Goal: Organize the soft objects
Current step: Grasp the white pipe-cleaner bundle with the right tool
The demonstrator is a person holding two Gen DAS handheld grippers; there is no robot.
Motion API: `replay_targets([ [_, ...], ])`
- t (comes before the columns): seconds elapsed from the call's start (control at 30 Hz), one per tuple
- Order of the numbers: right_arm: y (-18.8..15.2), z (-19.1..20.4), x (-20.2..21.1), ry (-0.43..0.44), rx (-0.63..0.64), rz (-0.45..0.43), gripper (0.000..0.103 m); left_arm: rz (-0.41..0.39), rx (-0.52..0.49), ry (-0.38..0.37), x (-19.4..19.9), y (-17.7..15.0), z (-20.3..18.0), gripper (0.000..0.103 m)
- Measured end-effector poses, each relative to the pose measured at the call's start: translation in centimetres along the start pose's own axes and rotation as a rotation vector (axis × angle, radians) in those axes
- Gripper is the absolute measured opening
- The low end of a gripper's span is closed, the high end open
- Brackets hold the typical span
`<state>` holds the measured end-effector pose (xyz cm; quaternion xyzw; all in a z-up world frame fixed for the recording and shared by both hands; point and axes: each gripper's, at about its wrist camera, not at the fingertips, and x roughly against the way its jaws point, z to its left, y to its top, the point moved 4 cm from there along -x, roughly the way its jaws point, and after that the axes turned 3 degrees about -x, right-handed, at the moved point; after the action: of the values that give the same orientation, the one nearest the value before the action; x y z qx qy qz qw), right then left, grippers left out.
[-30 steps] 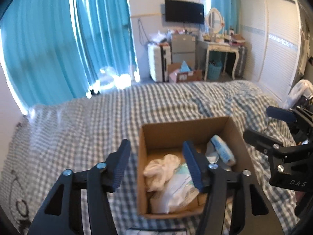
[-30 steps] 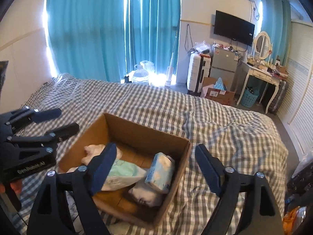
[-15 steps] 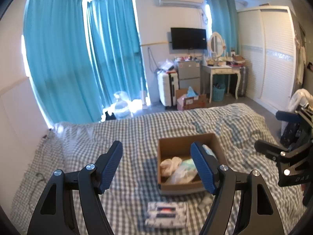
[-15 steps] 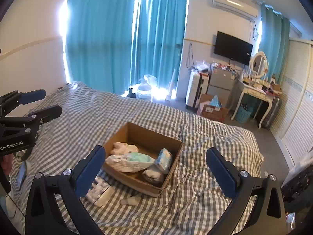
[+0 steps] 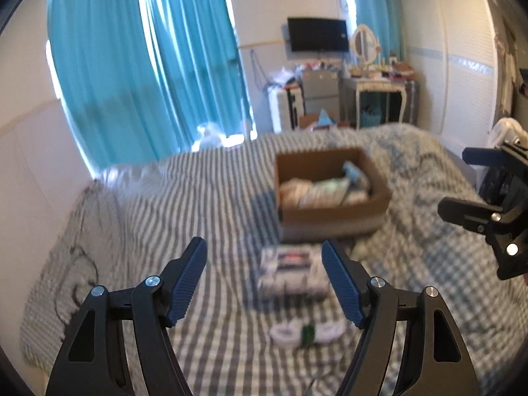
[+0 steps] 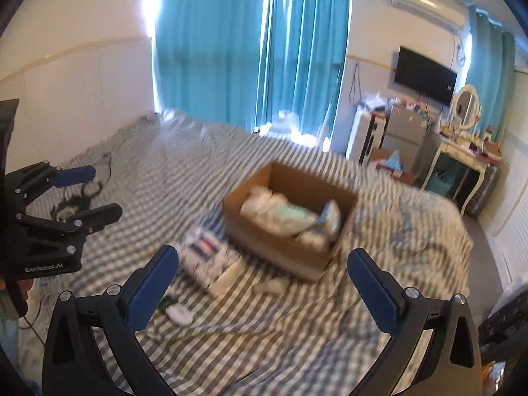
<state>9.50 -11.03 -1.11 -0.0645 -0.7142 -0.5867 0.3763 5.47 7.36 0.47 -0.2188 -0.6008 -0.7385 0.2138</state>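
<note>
While both the left claw [image 5: 264, 280] and right claw [image 6: 260, 287] hang wide and empty, the tissue pack [image 5: 292, 272] lies on the bed [image 5: 165, 214] just near of the box [image 5: 333, 217]; light, squashy, slippery wrap, so pinch across its narrow middle

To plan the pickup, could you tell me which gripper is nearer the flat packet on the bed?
Left, probably. The left gripper has the flat packet straight ahead between its open jaws; the right gripper sees it off to its left.
</note>
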Motion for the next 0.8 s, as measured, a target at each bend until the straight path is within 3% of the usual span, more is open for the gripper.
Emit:
replay_targets([
  [0.07,-2.1,1.2,-2.5,-0.019,-0.001,0.044,0.103,0.032,0.017,-0.008,-1.1,-2.5,0.4,0.073],
  [0.23,-7.2,5.8,-9.6,0.097,0.023,0.17,0.103,0.118,0.042,-0.03,-4.4,-7.3,1.2,0.073],
  [0.3,-8.9,7.3,-11.8,0.083,0.055,0.204,0.101,0.147,0.04,-0.018,-5.6,-9.0,1.6,0.073],
  [0.4,-11.0,9.2,-14.1,0.14,0.089,0.267,0.09,0.181,0.052,-0.03,-6.8,-10.9,1.9,0.073],
  [0.53,-11.7,10.9,-15.8,0.2,0.111,0.301,0.09,0.224,0.075,-0.033,-8.0,-12.9,2.7,0.073],
  [0.67,-12.4,12.4,-17.8,0.234,0.125,0.349,0.071,0.258,0.104,-0.057,-8.9,-13.8,3.4,0.073],
  [0.77,-12.7,12.9,-18.2,0.276,0.113,0.378,0.036,0.256,0.114,-0.067,-8.8,-13.8,3.7,0.073],
  [0.8,-12.7,12.8,-18.0,0.271,0.111,0.376,0.033,0.258,0.117,-0.069,-8.8,-13.8,3.8,0.073],
])
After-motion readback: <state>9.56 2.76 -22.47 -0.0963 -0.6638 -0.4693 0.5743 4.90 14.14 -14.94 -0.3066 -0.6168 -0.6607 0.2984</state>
